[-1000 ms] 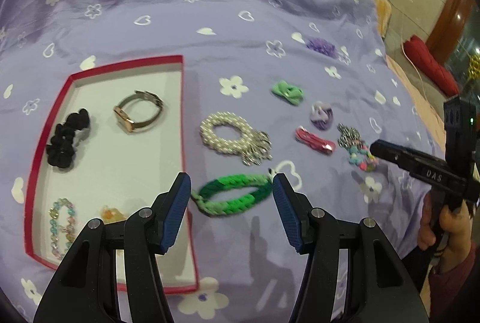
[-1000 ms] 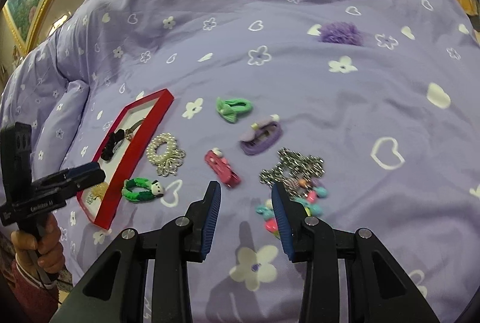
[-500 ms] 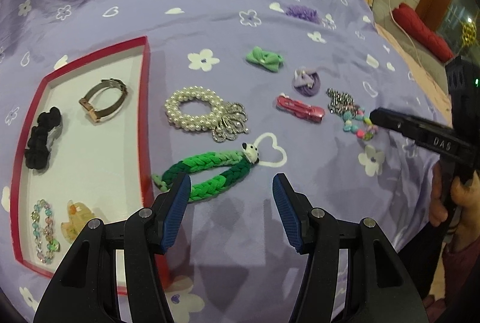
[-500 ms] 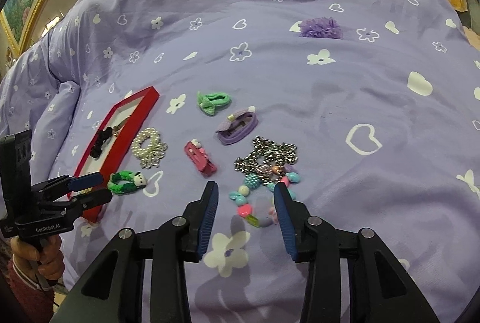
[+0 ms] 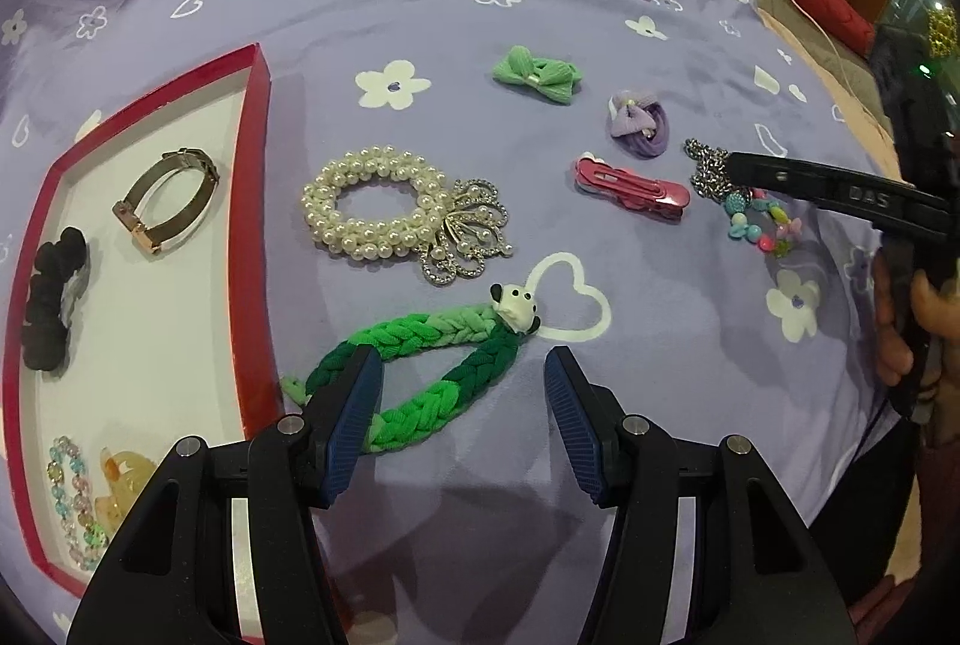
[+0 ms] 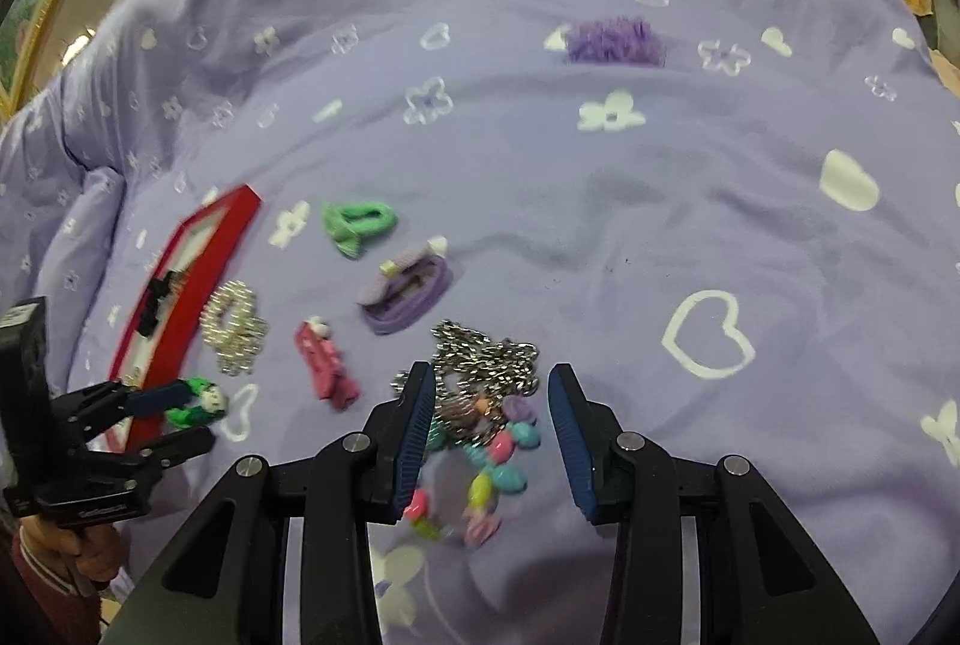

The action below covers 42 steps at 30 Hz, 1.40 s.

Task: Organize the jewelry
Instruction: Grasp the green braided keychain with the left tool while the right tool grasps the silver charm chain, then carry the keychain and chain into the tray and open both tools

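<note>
Lavender bedspread (image 5: 420, 15), printed with white hearts and flowers, is stretching away in every direction, and the jewelry is lying scattered across its middle. The left gripper (image 5: 462, 405) is hanging over the green braided band (image 5: 420, 369), jaws spread; the left pad is covering one end of the braid, the right pad is standing clear over bare cloth, and neither is pressing on it. The band's little panda head is pointing toward a white heart outline. Just beside the band's tail runs the red tray (image 5: 255, 237), its near wall almost touching the braid. Inside the tray a metal bracelet (image 5: 165, 198), a black scrunchie (image 5: 51, 297), a pastel bead bracelet (image 5: 72, 501) and an amber claw clip (image 5: 123, 477) are sitting well apart, leaving white floor open between them.

Beyond the band, the pearl bracelet (image 5: 384, 213), green bow (image 5: 537, 75), purple hair tie (image 5: 639, 123) and pink clip (image 5: 630, 186) are lying in a loose arc with bare fabric between each.

Over on the other side, the right gripper (image 6: 489, 435) is hovering over the bead-and-chain necklace (image 6: 480, 393), jaws apart, the necklace lying between the pads but not pinched. That view is blurred. To its right, open bedspread is running far out toward the edge, and a purple fuzzy piece (image 6: 615, 42) is sitting alone, well away.
</note>
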Available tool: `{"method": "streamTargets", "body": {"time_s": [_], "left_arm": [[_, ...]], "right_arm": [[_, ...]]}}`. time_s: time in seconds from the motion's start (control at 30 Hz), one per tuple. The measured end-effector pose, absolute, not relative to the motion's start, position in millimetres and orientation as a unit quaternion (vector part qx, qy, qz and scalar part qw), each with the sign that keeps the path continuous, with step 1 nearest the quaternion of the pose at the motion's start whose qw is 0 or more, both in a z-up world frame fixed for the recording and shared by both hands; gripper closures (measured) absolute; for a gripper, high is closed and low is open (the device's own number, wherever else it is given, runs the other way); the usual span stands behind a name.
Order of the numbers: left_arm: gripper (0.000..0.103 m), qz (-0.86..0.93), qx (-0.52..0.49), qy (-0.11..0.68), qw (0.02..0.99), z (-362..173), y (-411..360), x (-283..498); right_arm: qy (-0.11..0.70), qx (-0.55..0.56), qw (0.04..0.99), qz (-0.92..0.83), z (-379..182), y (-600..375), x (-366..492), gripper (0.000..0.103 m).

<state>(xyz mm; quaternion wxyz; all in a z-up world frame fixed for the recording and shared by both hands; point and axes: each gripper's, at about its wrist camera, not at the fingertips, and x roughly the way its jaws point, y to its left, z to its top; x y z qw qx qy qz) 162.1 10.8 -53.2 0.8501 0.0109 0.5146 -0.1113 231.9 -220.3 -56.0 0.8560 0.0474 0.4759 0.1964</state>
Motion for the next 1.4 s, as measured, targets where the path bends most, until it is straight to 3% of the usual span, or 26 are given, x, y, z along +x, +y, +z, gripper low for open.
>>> {"method": "streamTargets", "body": {"time_s": [0.1, 0.13, 0.27, 0.87, 1.4], "left_arm": [[0.054, -0.117, 0.022, 0.511, 0.852, -55.2, 8.4, 160.1], [0.062, -0.119, 0.020, 0.511, 0.851, -55.6, 9.5, 160.4], [0.094, -0.114, 0.009, 0.509, 0.853, -52.8, 17.3, 163.6], [0.095, -0.109, -0.051, 0.424, 0.898, 17.9, 40.3, 135.6], [0.095, -0.043, -0.101, 0.378, 0.919, 48.7, 112.9, 104.8]], "right_arm": [[0.480, 0.031, 0.855, 0.196, -62.8, -210.8, 236.8, 0.062], [0.477, 0.019, 0.857, 0.193, -63.2, -206.1, 236.9, 0.064], [0.472, 0.015, 0.859, 0.196, -63.4, -200.8, 237.8, 0.094], [0.390, 0.038, 0.888, 0.239, 13.1, -185.2, 208.6, 0.095], [0.346, 0.033, 0.885, 0.308, 59.9, -123.4, 191.7, 0.095]]}}
